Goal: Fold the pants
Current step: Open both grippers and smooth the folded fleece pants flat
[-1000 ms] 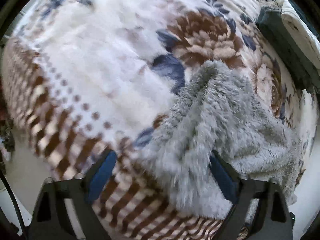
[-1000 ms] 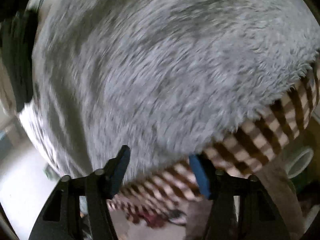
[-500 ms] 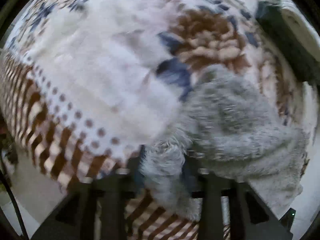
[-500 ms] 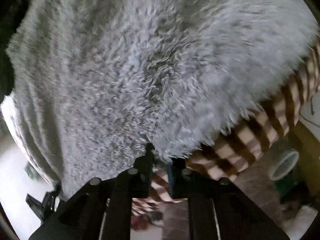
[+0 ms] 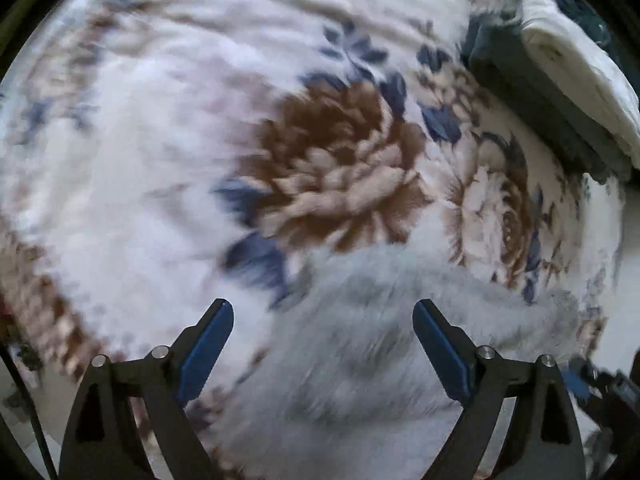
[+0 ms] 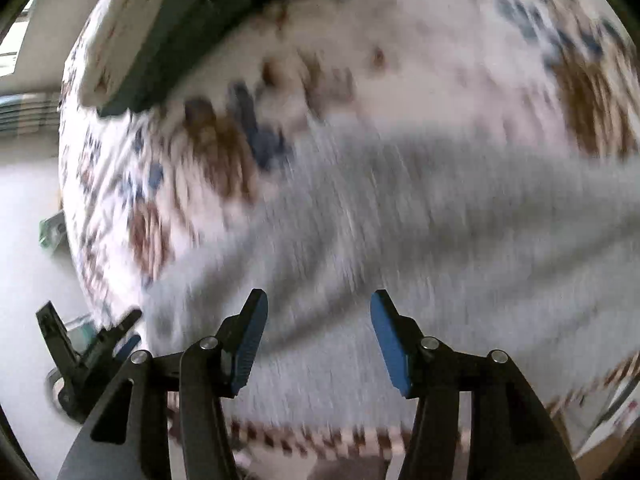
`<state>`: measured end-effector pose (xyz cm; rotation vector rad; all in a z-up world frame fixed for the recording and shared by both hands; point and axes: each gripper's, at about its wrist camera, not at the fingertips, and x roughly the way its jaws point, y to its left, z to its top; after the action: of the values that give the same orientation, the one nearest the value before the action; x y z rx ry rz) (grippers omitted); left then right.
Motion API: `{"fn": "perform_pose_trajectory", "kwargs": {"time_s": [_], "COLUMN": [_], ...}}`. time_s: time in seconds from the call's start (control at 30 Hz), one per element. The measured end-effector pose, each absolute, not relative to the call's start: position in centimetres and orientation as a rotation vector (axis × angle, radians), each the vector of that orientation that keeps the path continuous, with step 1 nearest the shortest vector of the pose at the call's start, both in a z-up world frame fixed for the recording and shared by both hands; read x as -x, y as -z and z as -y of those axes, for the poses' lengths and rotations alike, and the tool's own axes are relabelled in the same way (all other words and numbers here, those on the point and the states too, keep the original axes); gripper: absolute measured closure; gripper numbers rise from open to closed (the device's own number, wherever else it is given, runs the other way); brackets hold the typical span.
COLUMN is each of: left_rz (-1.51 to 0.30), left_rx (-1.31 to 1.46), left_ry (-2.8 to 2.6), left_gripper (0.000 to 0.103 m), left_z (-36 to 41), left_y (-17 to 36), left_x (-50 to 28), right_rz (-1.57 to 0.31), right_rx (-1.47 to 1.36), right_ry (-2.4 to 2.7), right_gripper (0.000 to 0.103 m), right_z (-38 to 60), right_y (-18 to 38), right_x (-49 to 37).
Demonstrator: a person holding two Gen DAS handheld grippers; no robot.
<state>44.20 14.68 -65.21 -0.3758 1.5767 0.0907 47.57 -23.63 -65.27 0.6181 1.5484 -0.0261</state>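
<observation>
The fluffy grey plush pants (image 5: 372, 332) lie bunched on a white fleece blanket printed with large brown flowers and dark blue leaves (image 5: 132, 168), near the blanket's edge with its brown checked border (image 6: 320, 438). In the left wrist view the left gripper (image 5: 323, 308) hangs above the pants with its two blue-padded black fingers spread wide and nothing between them; the grey pile fills the gap below and runs off to the right, just beneath a big brown bloom (image 5: 336, 168). In the right wrist view the right gripper (image 6: 319, 298) is likewise parted, its blue pads (image 6: 250, 344) set apart over the grey fabric (image 6: 440, 240), which stretches as a broad band from the lower left up toward the right edge. Both views are smeared by motion blur, so whether the fingertips touch the fur cannot be told. At the far side of the blanket a dark teal folded cushion (image 5: 540, 92) sits with a cream cloth (image 5: 572, 52) lying on top of it. The left gripper also shows at the lower left of the right wrist view (image 6: 92, 344), beside the blanket's edge and over a pale floor (image 6: 28, 220).
</observation>
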Motion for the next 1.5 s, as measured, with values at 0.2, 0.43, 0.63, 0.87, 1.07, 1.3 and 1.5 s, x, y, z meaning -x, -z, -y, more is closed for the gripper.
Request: {"fn": "perform_pose_trajectory", "kwargs": {"time_s": [0.2, 0.43, 0.63, 0.87, 1.07, 1.3, 1.5], "left_rz": [-1.651, -1.526, -1.701, -1.543, -1.500, -1.367, -1.390], "left_rx": [0.242, 0.229, 0.160, 0.074, 0.150, 0.109, 0.045], "left_ry": [-0.055, -0.119, 0.033, 0.102, 0.017, 0.086, 0.212], "left_gripper": [0.011, 0.011, 0.012, 0.094, 0.088, 0.004, 0.004], "left_z": [-13.3, -13.4, -10.6, -10.7, -13.6, -6.1, 5.9], "left_y": [68.8, 65.6, 68.8, 68.6, 66.3, 58.8, 57.2], "left_x": [-47.1, -47.1, -48.5, -47.9, -47.6, -45.7, -43.2], "right_rz": [-1.647, -1.570, -1.541, -1.603, -1.586, -1.372, -1.184], "right_rx": [-0.447, -0.588, -0.659, -0.751, -0.813, -0.994, -1.061], "right_ry": [0.125, 0.124, 0.065, 0.142, 0.166, 0.219, 0.395], "right_gripper": [0.059, 0.060, 0.050, 0.050, 0.050, 0.016, 0.016], "right_z": [23.7, 25.5, 24.4, 24.6, 25.4, 31.4, 42.8], "right_y": [72.5, 70.4, 66.9, 70.2, 71.7, 69.2, 66.4], "right_x": [-55.1, -56.1, -51.4, -44.6, -40.7, -34.2, -25.5]}}
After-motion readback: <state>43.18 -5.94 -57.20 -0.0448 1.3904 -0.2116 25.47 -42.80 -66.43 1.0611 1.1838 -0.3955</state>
